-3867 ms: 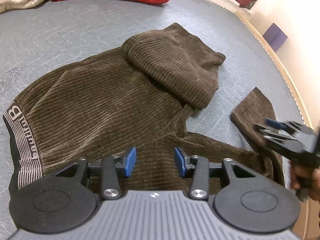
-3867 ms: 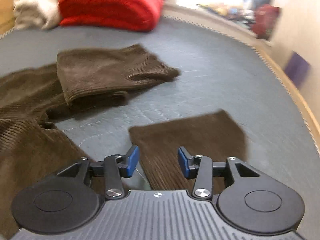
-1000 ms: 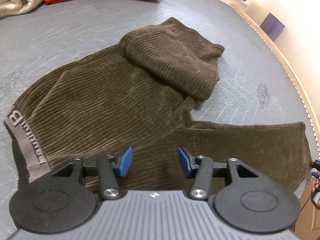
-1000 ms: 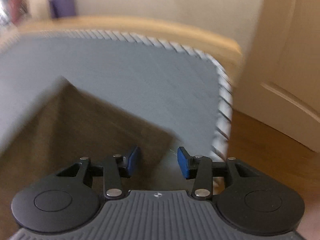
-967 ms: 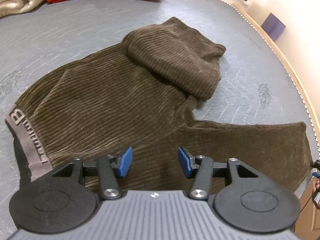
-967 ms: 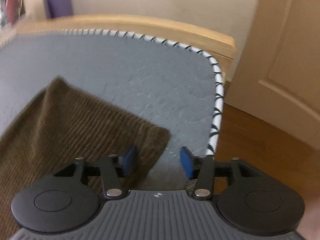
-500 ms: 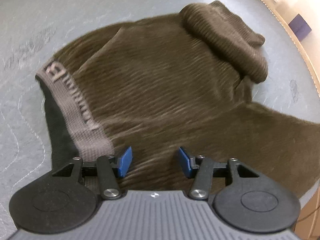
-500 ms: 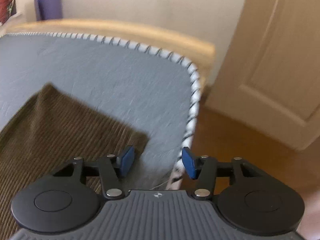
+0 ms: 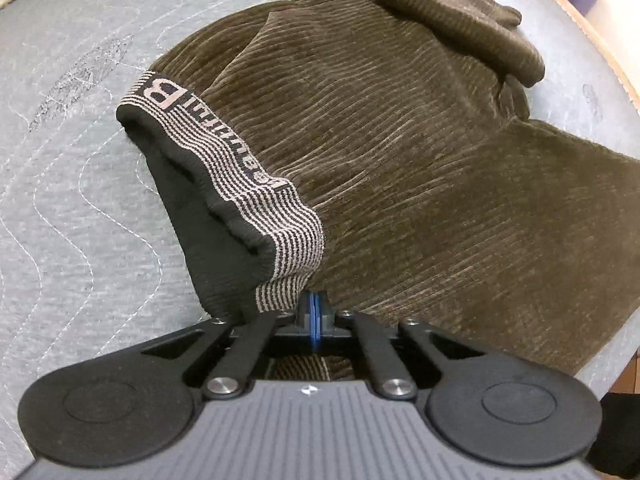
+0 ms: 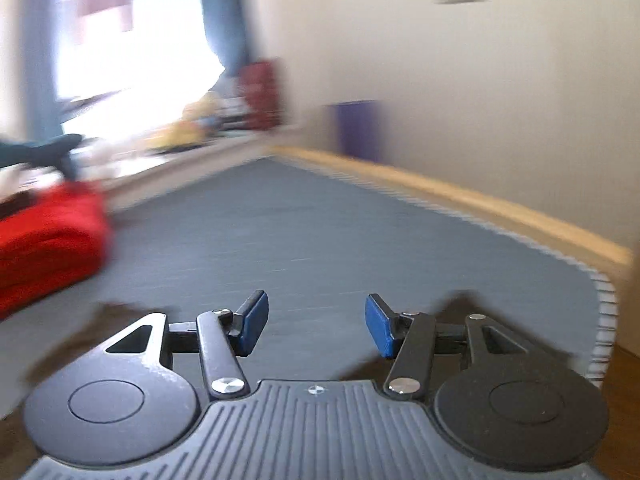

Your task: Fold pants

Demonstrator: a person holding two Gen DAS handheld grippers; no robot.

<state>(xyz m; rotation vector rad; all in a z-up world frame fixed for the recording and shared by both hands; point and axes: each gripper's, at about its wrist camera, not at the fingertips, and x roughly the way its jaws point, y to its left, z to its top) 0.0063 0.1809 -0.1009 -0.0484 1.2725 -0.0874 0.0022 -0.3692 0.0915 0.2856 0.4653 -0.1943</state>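
Note:
Brown corduroy pants (image 9: 400,140) lie spread on the grey mattress (image 9: 72,160). Their striped waistband (image 9: 224,168) with lettering runs from the upper left toward me. My left gripper (image 9: 314,312) points steeply down and is shut on the waistband's near corner, which is pulled up so the black lining shows. One leg (image 9: 452,12) is folded back on itself at the top; the other leg (image 9: 520,220) stretches right to the mattress edge. My right gripper (image 10: 316,324) stands open with nothing between its fingers, above the mattress in a blurred view.
A red folded blanket (image 10: 48,240) lies at the far left of the bed. The wooden bed frame (image 10: 480,204) runs along the right side, with a purple box (image 10: 356,128) by the wall. The mattress edge (image 9: 624,340) is close to the right leg's end.
My left gripper has come down onto the waistband's near corner and shut on it. My right gripper has swung up and away from the leg's end and now faces along the bed.

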